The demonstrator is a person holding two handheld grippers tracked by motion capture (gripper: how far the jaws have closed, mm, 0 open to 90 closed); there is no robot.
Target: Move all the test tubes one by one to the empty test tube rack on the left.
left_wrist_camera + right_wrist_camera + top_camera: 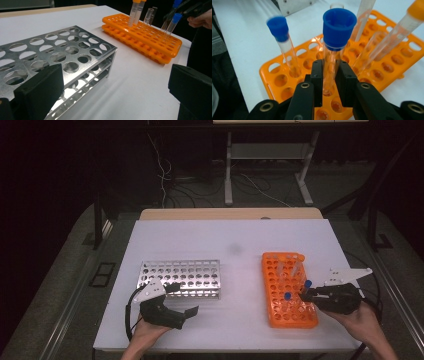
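An orange tube rack stands at the table's right and holds several tubes. My right gripper reaches in from the rack's right side and is shut on a clear tube with a blue cap that stands upright in a rack hole; both pads press on the glass below the cap. A second blue-capped tube stands free just beside it. My left gripper rests open in front of the metal rack, with nothing between its wide-apart jaws.
Orange-capped tubes and uncapped clear tubes stand at the far end of the orange rack. The metal rack's holes hold nothing. White tabletop lies between and behind the racks.
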